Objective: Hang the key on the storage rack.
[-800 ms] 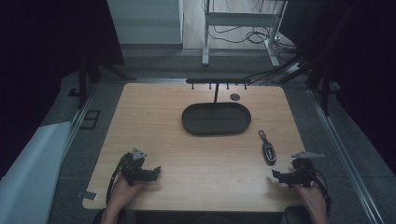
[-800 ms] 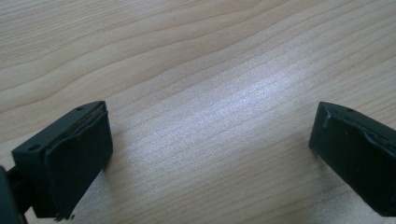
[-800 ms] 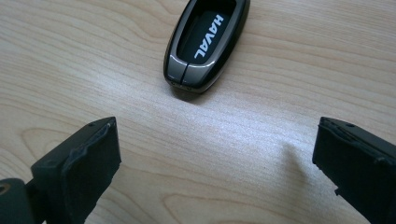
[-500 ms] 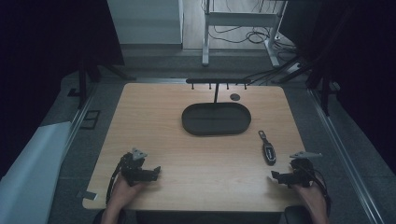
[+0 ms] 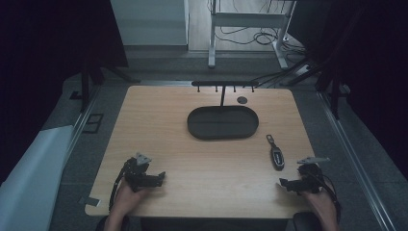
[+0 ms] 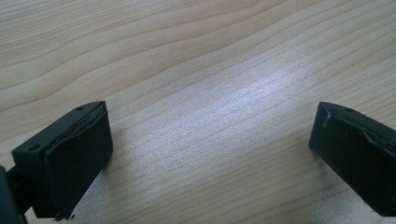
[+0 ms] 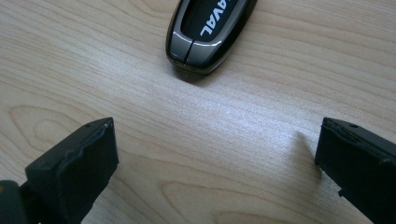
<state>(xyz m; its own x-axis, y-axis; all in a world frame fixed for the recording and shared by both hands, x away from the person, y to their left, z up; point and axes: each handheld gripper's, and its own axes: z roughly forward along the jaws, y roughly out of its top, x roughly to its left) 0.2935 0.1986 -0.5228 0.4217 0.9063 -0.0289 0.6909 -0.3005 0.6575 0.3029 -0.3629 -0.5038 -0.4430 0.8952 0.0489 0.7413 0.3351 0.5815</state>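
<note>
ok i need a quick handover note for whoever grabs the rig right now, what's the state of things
Left gripper: open, nothing between its jaws, low over bare wood at the near left of the table.
Right gripper: open, holding nothing, near right, pointing toward the car key.
The key lies flat on the table just beyond the right gripper, to the right of the black oval tray. A black hook rack stands behind the tray.
Done: nothing gripped so far.
Left: probably picking up the key with the right gripper; its destination is not clear.

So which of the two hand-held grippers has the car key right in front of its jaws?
The right hand-held gripper: the car key lies just ahead of its open jaws, untouched. The left hand-held gripper faces bare table.
</note>
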